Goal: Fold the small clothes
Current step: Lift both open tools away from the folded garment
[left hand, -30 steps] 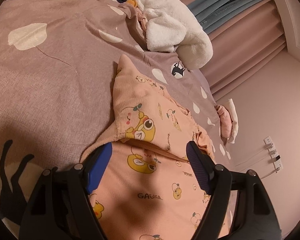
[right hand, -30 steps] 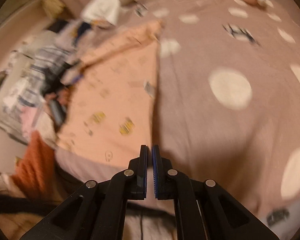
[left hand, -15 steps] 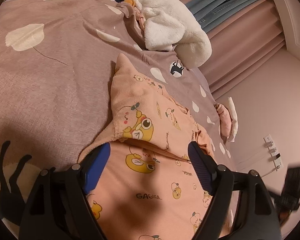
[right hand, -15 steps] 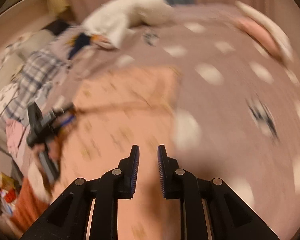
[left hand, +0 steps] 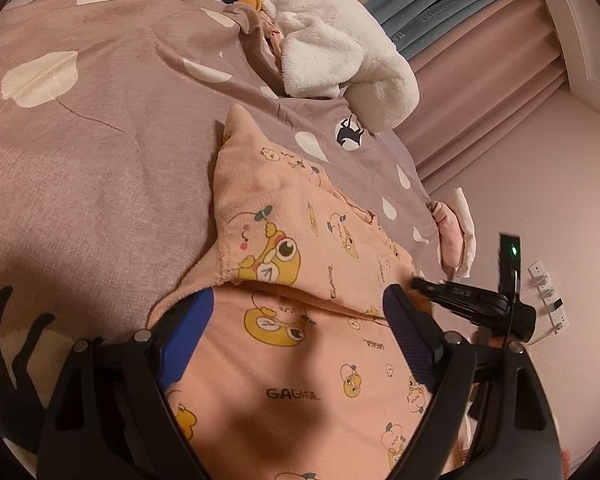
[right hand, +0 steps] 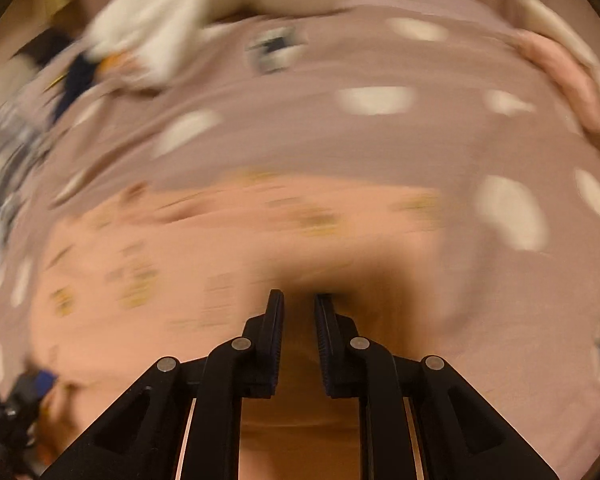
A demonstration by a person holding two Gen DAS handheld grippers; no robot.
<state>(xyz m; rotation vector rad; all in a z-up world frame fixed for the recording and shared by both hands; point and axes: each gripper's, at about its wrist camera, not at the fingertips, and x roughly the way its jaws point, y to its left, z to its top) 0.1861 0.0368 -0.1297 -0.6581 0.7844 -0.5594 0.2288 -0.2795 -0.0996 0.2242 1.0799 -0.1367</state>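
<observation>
The left tool is hovering low over the peach garment, its jaws standing wide apart and opening further, with the printed cloth showing between the blue pads but not being pinched by them. The peach garment is lying spread on the bed, which is wearing a mauve cover dotted with cream leaf shapes and small black animal figures. One part of the garment is lying folded over the rest, its edge running across just ahead of the left tool's fingertips, and a yellow cartoon character is showing on both layers. In the left wrist view the right tool is appearing at the right side, dark and pointing in toward the garment's right edge, with a green light glowing on its body.

The right tool is pointing steeply down at the same peach garment, its jaws sitting slightly apart with a narrow gap and nothing caught between them. That view is heavily smeared, so the print cannot be read there. The left tool is just visible at the lower left edge of that view.

At the far side of the bed a white fleecy garment is lying heaped against the pink curtain, and a small pink and white item is resting at the bed's edge near the wall
</observation>
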